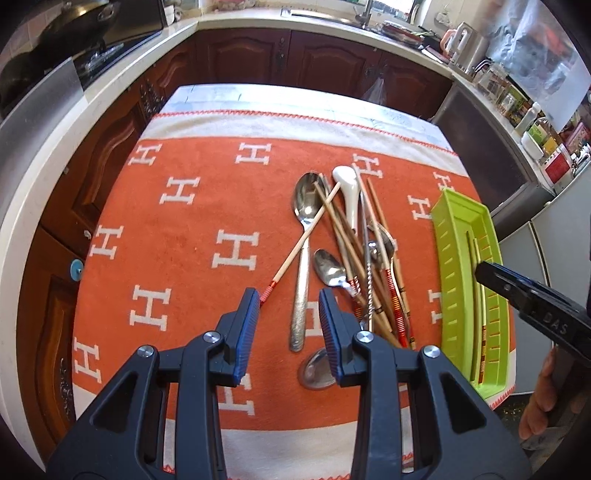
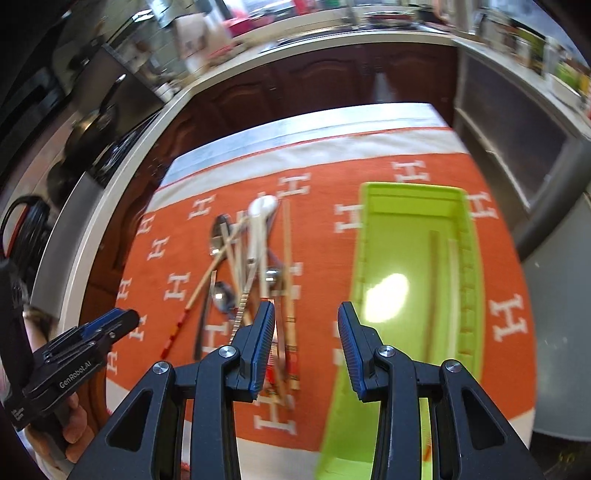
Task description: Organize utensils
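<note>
A heap of utensils lies on the orange cloth (image 1: 192, 229): a large metal spoon (image 1: 304, 206), a white ceramic spoon (image 1: 349, 192), a small metal spoon (image 1: 328, 267), another spoon bowl (image 1: 314, 369) and several chopsticks (image 1: 369, 266). One chopstick (image 1: 303, 240) slants out to the left. My left gripper (image 1: 289, 295) hovers open over the large spoon's handle, holding nothing. A green tray (image 2: 406, 258) at the right holds two chopsticks (image 2: 432, 288). My right gripper (image 2: 306, 306) is open and empty, above the cloth between the heap (image 2: 251, 251) and the tray.
Dark wooden cabinets and a pale counter (image 1: 110, 85) wrap around the table's far and left sides. A stove with a pan (image 1: 74, 26) is at the back left; jars and appliances (image 1: 517, 103) crowd the right. A hand (image 1: 543, 406) holds the right gripper.
</note>
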### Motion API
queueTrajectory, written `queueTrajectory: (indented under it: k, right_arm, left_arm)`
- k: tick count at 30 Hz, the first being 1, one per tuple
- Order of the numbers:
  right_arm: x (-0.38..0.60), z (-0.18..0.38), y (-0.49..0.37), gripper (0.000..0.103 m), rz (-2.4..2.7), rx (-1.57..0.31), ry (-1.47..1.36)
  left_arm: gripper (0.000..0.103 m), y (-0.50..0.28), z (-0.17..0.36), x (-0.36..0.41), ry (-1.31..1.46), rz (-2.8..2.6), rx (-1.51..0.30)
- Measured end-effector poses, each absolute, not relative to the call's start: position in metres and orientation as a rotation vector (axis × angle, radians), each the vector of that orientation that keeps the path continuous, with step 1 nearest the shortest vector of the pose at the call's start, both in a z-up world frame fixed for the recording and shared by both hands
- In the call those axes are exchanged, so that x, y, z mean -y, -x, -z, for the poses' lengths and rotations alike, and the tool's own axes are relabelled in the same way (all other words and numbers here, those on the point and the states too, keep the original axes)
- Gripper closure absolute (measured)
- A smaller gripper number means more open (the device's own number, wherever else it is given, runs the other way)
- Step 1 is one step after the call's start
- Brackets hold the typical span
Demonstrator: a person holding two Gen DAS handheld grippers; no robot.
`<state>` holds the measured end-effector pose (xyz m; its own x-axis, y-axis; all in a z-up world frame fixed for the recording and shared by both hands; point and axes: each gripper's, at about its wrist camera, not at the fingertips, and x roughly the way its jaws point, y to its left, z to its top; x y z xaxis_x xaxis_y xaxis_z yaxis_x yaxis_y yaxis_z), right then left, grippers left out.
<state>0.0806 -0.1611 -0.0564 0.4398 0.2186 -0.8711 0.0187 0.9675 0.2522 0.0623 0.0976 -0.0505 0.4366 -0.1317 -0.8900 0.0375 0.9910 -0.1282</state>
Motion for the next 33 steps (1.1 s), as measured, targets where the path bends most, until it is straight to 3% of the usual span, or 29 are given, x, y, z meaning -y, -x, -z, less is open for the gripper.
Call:
queueTrajectory:
  k: [16, 26, 33]
  right_arm:
    - [0.105, 0.143, -0.138, 0.081, -0.266, -1.237, -0.140]
    - [0.101, 0.161, -0.151, 0.096, -0.290, -1.256, -0.114]
    - [0.099, 0.148, -0.142, 0.097, -0.293, -1.208, -0.134]
  left_arm:
    - [0.073, -0.081, 0.091, -0.080, 0.094, 0.179, -1.189]
    - [0.073, -0.089, 0.100, -0.074, 0.091, 0.177, -1.200]
    - [0.073, -0.090, 0.102, -0.074, 0.092, 0.172, -1.202]
